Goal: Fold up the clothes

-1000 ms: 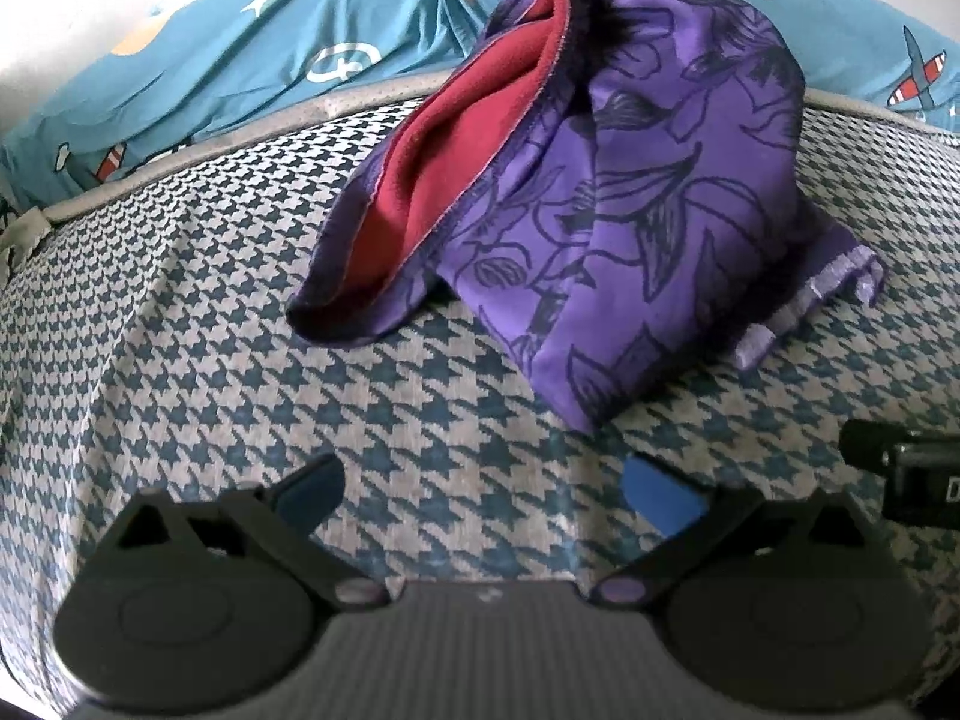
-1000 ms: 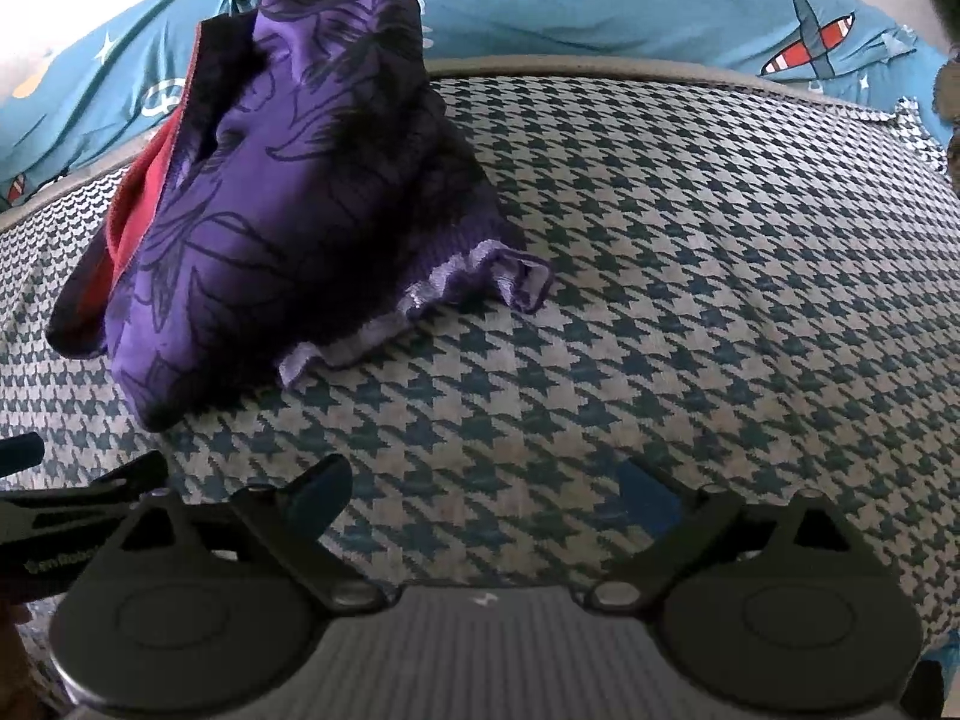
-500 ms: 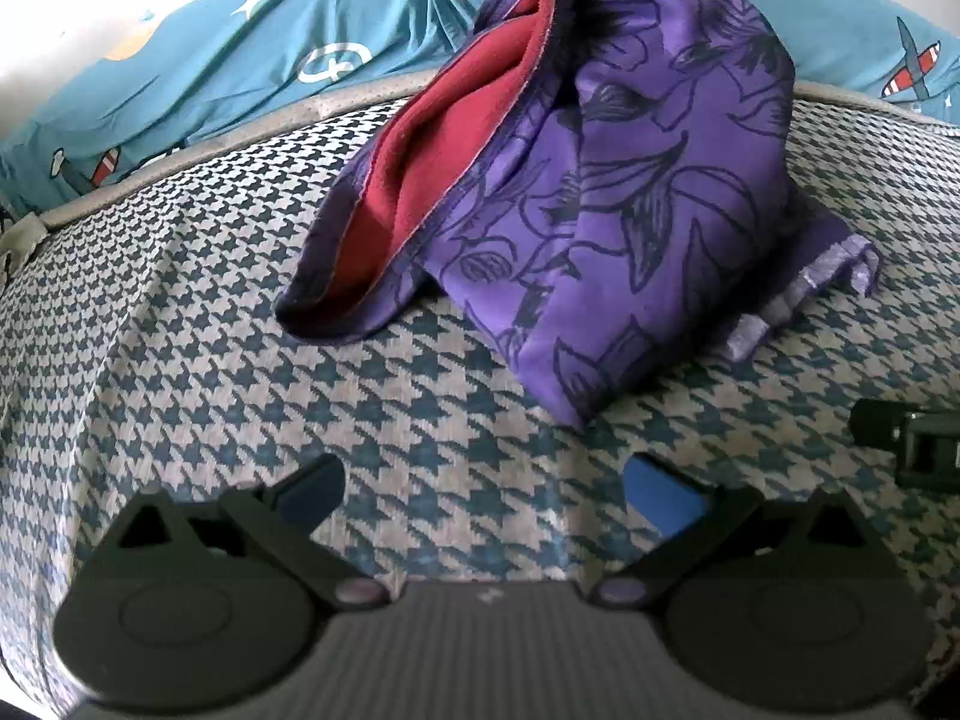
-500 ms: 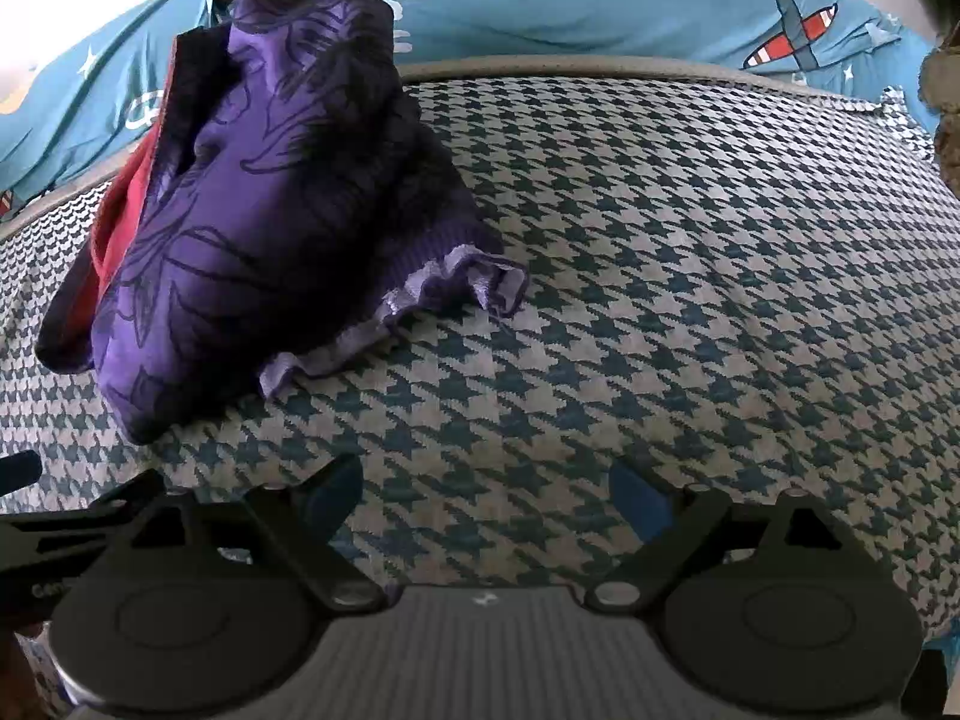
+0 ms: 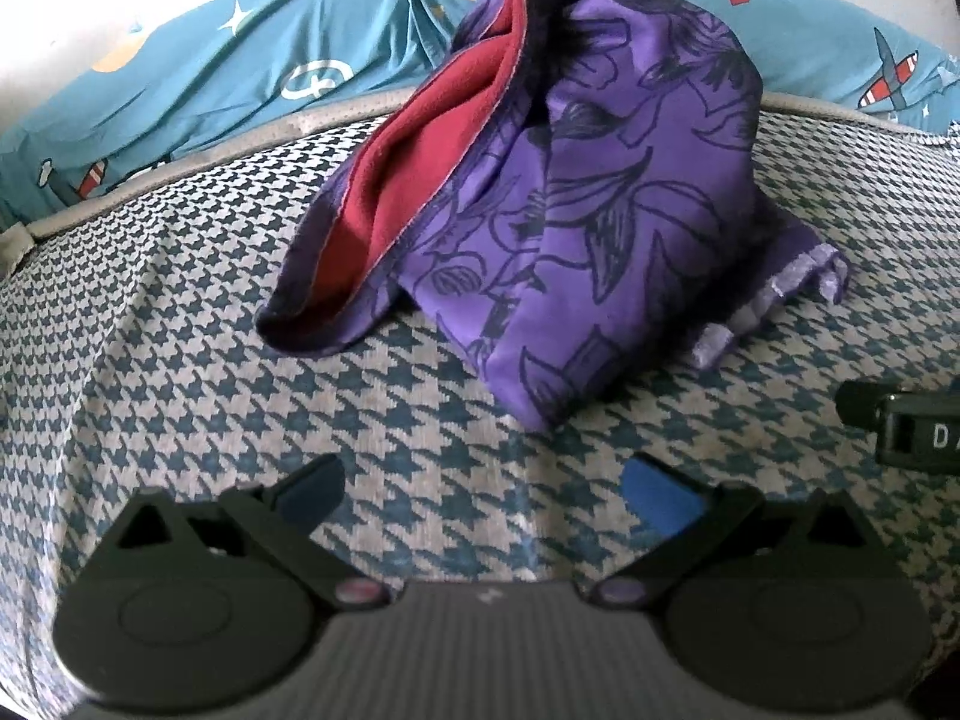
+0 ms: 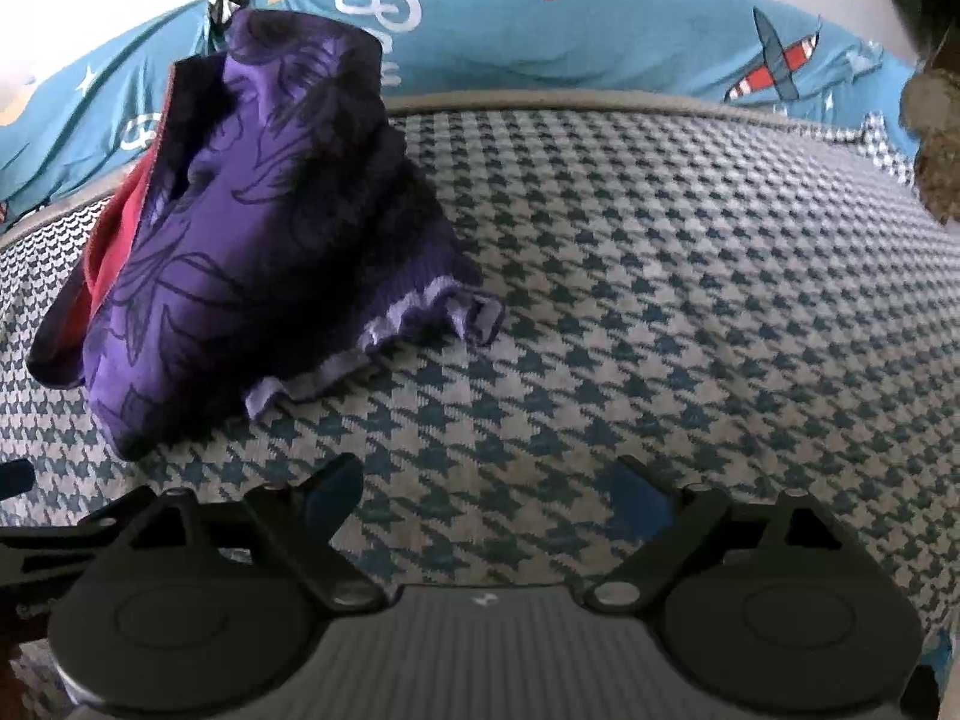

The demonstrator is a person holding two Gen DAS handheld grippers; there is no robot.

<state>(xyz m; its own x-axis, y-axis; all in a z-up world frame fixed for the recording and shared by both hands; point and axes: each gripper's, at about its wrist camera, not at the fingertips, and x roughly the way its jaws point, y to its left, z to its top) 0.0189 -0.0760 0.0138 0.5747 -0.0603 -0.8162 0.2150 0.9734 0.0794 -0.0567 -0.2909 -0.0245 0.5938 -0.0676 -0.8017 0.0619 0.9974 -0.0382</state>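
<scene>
The left gripper point(image 5: 489, 495) is black plastic: two round discs with raised circular centres flank a grey ribbed central block, and angled link arms pivot on small purplish-silver screws. Its fingers point(image 5: 660, 495) carry blue pads. The right gripper point(image 6: 486, 495) looks the same, with silver screws; seen from the left camera, its black side bears white lettering.

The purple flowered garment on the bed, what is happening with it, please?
A person holds two tongs above a houndstooth-patterned bed cover. The purple flowered garment with red lining lies in a crumpled heap, not yet folded. The left tongs and right tongs are both open, empty, and apart from the cloth.
</scene>
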